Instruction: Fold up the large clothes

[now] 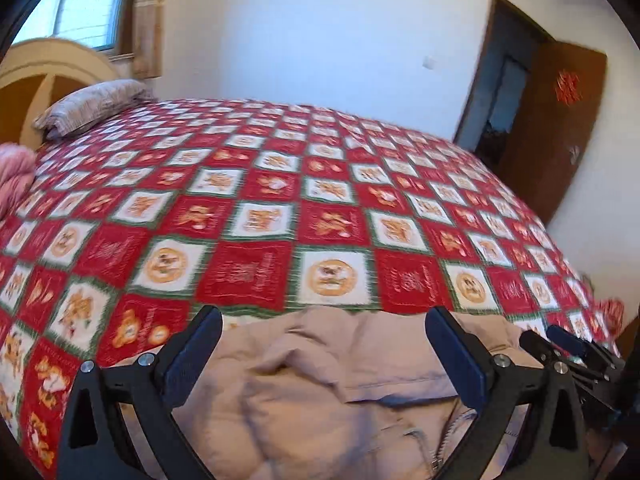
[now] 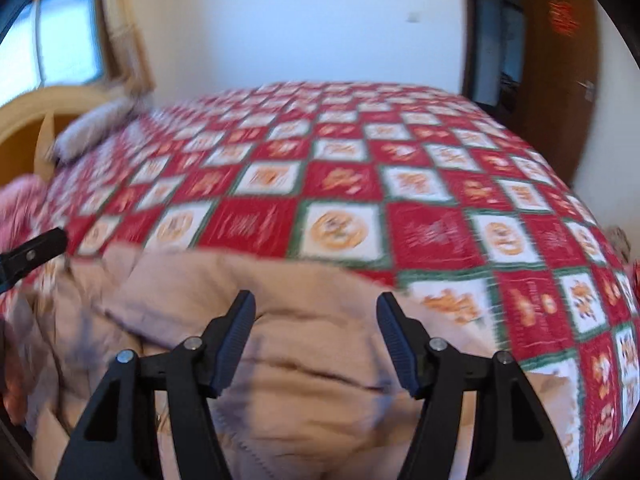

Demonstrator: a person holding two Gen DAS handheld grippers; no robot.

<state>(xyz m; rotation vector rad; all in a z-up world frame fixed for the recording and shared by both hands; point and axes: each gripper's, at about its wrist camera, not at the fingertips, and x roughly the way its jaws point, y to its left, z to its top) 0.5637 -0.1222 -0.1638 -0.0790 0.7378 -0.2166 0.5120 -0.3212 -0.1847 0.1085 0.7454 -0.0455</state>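
My left gripper [image 1: 324, 340] and right gripper [image 2: 316, 320] hover with jaws spread, holding nothing, over the beige jacket [image 2: 304, 360] bunched at the bed's [image 1: 280, 184] near edge; grabbing 2 layers risks a crooked fold.

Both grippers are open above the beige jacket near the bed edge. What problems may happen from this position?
1. The beige jacket lies crumpled, so the right hand-held gripper may pinch several layers and fold it unevenly.
2. Its zipper sits close to the left hand-held gripper; a finger might snag it.
3. The jacket rests at the near edge of the quilt, so a pull toward the person could drag it off the bed.
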